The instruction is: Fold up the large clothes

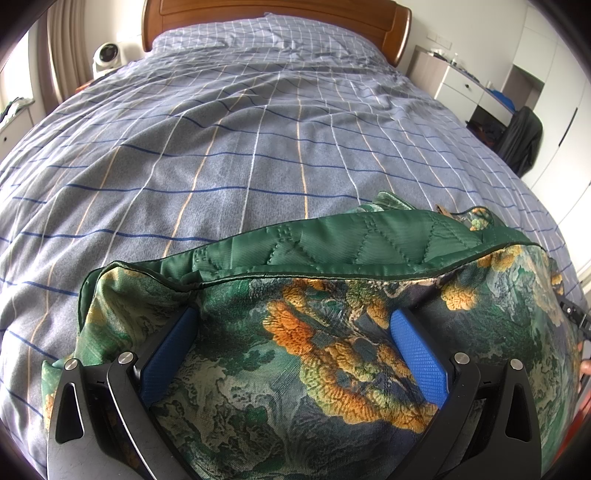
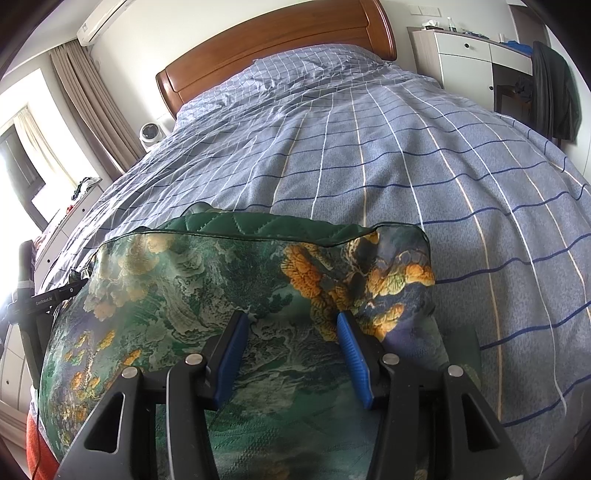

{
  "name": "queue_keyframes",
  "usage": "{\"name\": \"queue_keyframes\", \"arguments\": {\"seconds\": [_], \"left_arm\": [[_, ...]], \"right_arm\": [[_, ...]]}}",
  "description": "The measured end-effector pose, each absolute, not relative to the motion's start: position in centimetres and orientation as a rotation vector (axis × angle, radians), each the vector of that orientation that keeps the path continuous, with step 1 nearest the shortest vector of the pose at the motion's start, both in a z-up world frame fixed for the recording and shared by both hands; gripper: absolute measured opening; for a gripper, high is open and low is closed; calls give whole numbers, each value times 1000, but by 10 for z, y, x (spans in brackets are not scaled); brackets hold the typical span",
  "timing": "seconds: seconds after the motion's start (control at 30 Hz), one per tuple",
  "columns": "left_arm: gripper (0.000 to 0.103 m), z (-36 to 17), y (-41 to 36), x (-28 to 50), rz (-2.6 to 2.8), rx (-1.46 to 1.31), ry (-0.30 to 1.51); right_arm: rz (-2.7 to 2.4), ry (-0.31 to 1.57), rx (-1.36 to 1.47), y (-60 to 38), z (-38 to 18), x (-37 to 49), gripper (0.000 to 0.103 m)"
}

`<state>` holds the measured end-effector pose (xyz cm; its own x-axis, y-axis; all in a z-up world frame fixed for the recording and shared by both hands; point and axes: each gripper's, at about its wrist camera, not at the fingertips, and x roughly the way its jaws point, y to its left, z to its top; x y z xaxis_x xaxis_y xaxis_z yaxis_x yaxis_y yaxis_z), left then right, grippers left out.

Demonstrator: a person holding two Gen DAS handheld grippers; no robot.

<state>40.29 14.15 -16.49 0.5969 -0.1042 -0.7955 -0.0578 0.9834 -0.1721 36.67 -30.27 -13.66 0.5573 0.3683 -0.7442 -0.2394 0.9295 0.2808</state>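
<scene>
A green quilted garment with an orange and green landscape print (image 1: 295,350) lies folded near the foot of the bed, its plain green lining showing along the far edge. My left gripper (image 1: 295,328) is open, its blue pads (image 1: 413,350) spread wide over the printed cloth near the garment's left part. The garment also fills the right wrist view (image 2: 221,288). My right gripper (image 2: 291,325) is open over the cloth near its right end, blue pads (image 2: 351,354) apart. Neither gripper holds cloth. The left gripper's body shows at the left edge of the right wrist view (image 2: 44,299).
The bed (image 1: 258,129) has a blue-grey checked cover and a wooden headboard (image 1: 277,11). A white fan (image 1: 105,55) stands at the left of the headboard. A white dresser (image 2: 465,59) and a dark garment on a chair (image 2: 554,88) stand at the right.
</scene>
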Motion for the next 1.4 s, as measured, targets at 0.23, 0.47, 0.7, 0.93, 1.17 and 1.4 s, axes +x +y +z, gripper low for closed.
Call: {"name": "queue_keyframes", "arguments": {"seconds": [0.23,0.47,0.7,0.93,1.17,1.4], "left_arm": [[103,-165,142,403,-27,-187,932],[103,-164,141,401,-29,-186,927],[103,-166,142,404,-28,-186,924],[103,-166,142,405,-24,-186,921],[103,-164,140,403,-8,-203,949],[102,-109,133,356,-42,-174,868]], "right_arm": [[361,912,155,-302,-136,366,51],[360,916,159,-305,-136,367,51],[368,918,177,-309,-134,366,51],[371,924,179,-310,-134,368,51],[318,918,128,-311,-106,357,51],[269,902,225,-365,-72,294,70]]}}
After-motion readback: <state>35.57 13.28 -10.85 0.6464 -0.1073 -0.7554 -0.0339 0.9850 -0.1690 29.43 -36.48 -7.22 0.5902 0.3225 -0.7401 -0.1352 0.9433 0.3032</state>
